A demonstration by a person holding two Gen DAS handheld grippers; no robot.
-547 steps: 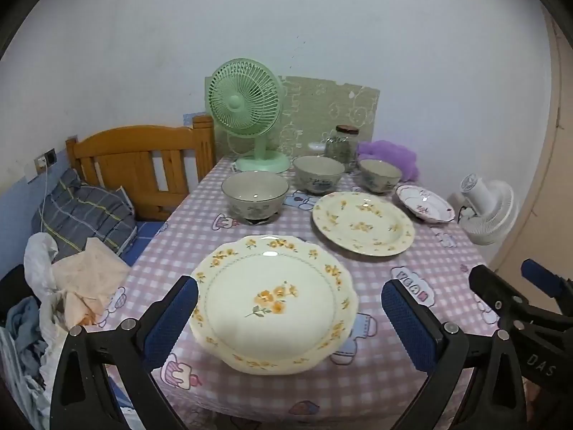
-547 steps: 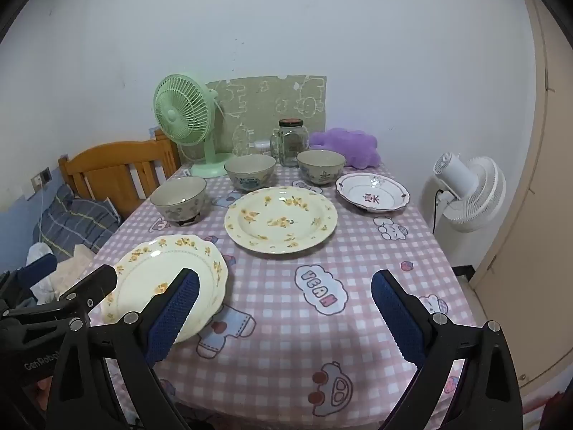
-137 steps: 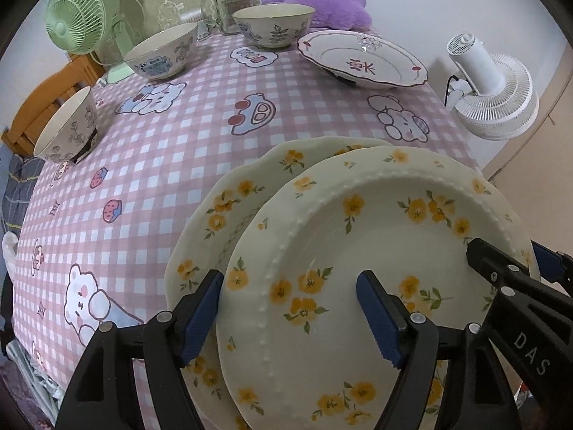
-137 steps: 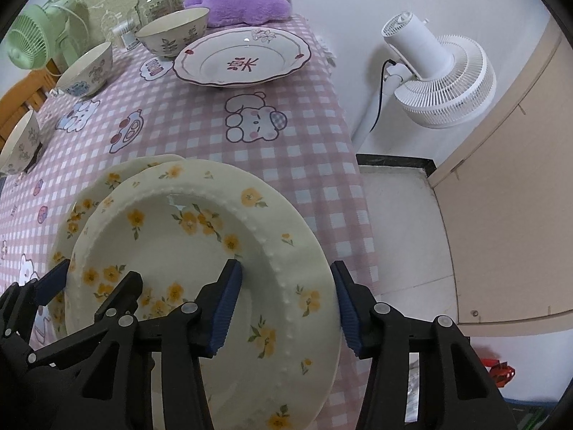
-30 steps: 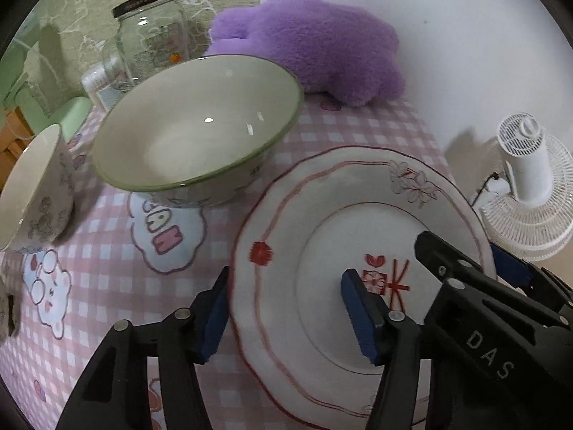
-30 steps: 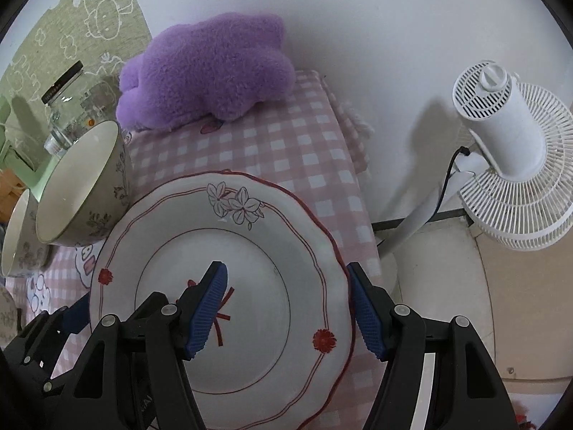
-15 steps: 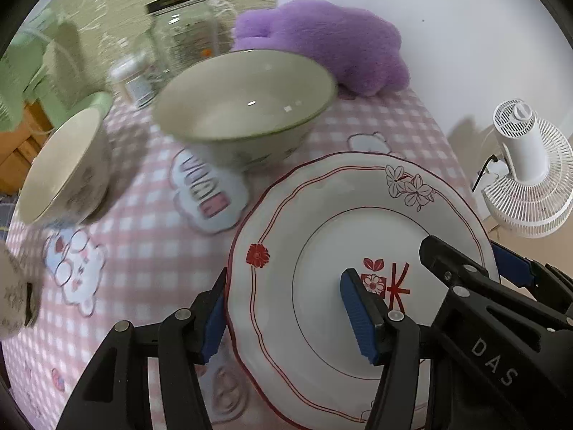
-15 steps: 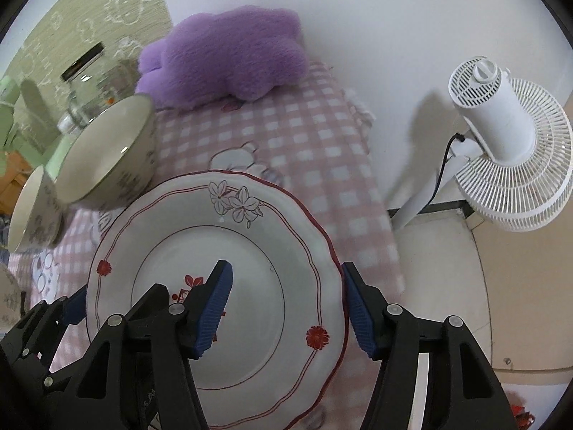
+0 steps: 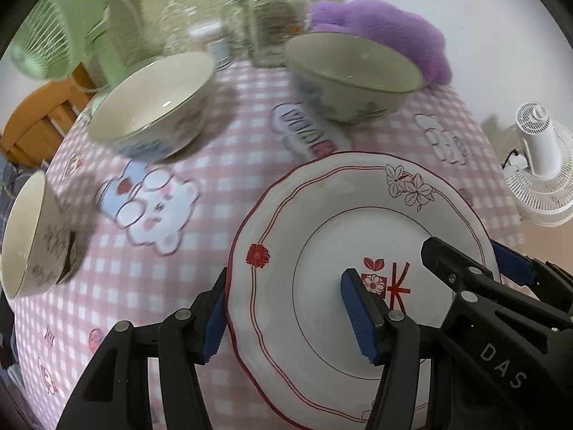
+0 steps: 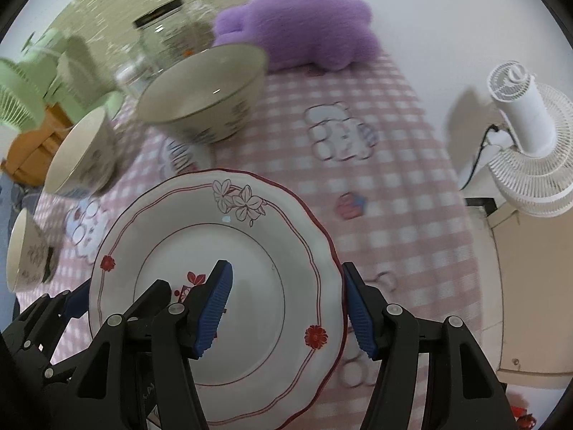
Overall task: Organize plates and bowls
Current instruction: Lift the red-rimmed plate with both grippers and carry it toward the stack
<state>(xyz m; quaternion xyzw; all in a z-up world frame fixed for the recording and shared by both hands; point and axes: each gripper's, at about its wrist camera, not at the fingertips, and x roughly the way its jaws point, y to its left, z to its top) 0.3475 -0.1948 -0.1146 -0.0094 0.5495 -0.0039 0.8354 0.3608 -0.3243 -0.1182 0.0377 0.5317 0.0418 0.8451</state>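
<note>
Your left gripper (image 9: 286, 317) and right gripper (image 10: 286, 310), marked "DAS", each clamp opposite rims of one red-trimmed plate (image 9: 322, 222) above the checked tablecloth (image 9: 222, 165). Three bowls (image 9: 154, 100) stand behind; "VEGAN"-like print is blurred.

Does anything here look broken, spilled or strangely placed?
Nothing looks broken or spilled. The one oddity: the red-trimmed plate is pinched from opposite sides by the left gripper and the right gripper. The three bowls sit upright on the tablecloth.
</note>
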